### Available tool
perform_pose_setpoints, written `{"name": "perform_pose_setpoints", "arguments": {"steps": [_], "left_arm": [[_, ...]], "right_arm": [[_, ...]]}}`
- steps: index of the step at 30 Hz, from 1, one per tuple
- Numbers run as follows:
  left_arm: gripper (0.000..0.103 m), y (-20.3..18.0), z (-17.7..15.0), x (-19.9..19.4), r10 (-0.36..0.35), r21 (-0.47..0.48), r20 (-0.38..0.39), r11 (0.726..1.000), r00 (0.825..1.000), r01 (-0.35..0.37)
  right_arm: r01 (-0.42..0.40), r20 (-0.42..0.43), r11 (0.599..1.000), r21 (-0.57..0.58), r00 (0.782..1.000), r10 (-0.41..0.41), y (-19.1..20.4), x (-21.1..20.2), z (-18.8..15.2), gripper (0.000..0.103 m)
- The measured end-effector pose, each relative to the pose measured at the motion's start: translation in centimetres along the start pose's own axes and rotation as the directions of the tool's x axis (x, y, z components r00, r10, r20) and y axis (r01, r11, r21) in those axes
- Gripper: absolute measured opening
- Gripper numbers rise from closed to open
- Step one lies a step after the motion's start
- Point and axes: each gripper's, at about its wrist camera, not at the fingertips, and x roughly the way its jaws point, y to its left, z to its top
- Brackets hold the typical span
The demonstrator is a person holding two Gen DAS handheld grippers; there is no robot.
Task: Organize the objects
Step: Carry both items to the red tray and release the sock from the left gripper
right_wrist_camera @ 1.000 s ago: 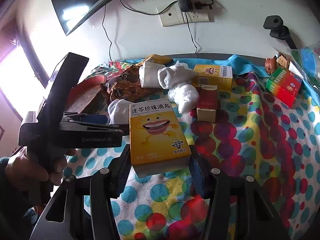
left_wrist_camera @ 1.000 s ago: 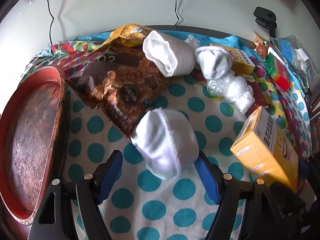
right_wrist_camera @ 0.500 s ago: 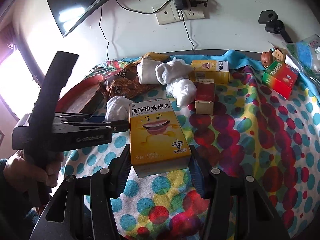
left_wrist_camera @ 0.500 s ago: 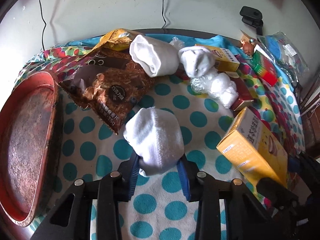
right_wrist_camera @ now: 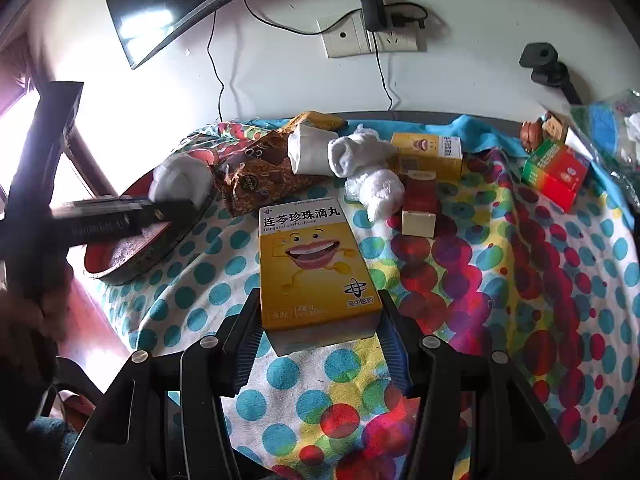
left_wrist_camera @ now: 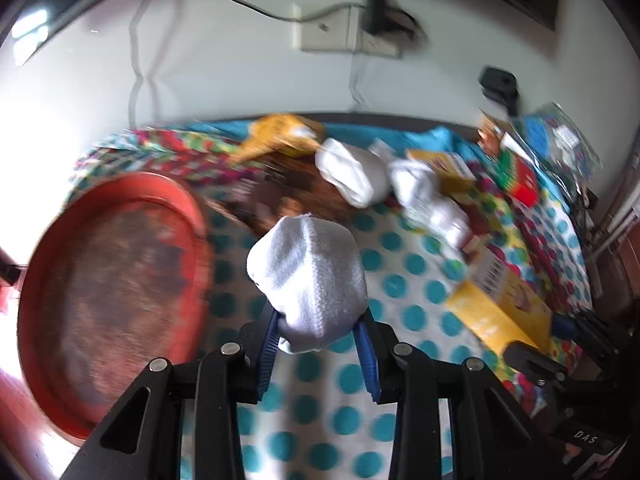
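Observation:
My left gripper [left_wrist_camera: 318, 332] is shut on a rolled white sock [left_wrist_camera: 308, 276] and holds it raised above the dotted cloth, next to the red oval tray [left_wrist_camera: 108, 292]. In the right wrist view the same sock [right_wrist_camera: 180, 180] hangs over the tray's [right_wrist_camera: 132, 264] far end. My right gripper [right_wrist_camera: 318, 320] is shut on a yellow medicine box [right_wrist_camera: 312, 264] with a cartoon mouth, held over the cloth. That box also shows at the right of the left wrist view [left_wrist_camera: 496, 308].
Further back lie a brown snack bag [right_wrist_camera: 260, 180], two more white socks [right_wrist_camera: 344, 152], a plastic-wrapped white bundle [right_wrist_camera: 380, 192], a second yellow box [right_wrist_camera: 432, 156], a red box [right_wrist_camera: 420, 208] and a green-red box [right_wrist_camera: 556, 172]. A wall with sockets stands behind.
My left gripper closed on the white sock, lifted it off the cloth and carried it left toward the red tray. The right gripper kept holding the yellow box almost still.

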Motion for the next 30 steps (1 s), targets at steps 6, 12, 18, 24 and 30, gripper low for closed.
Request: {"name": "perform_pose_setpoints", "arguments": {"steps": [6,12,18,24,30], "left_arm": [[0.036,6.4,1.0,-1.0,0.088,-0.073,0.019,0.994,0.996,-0.086],[0.036,14.2,2.1,-1.0,0.207,-0.133,0.027,0.97,0.978,-0.202],[0.036,21.4,3.3,0.7,0.282,-0.158,-0.003,0.947,0.959,-0.279],[0.036,26.0,3.7,4.0,0.282,-0.154,-0.078,0.944,0.956,-0.291],[0.036,28.8,3.0,6.6,0.253,-0.195,-0.129,0.942,0.959,-0.275]], "right_arm": [[0.009,0.001,1.0,-0.015,1.0,-0.009,1.1,-0.4,0.2,0.052],[0.028,-0.008,0.999,-0.036,1.0,-0.028,2.0,-0.5,0.3,0.052],[0.039,-0.017,0.998,-0.047,0.999,-0.04,2.8,-0.2,0.8,0.052],[0.048,-0.026,0.996,-0.069,0.998,-0.049,4.3,0.4,1.5,0.052],[0.049,-0.041,0.993,-0.108,0.998,-0.053,6.3,1.5,2.4,0.052]]}}
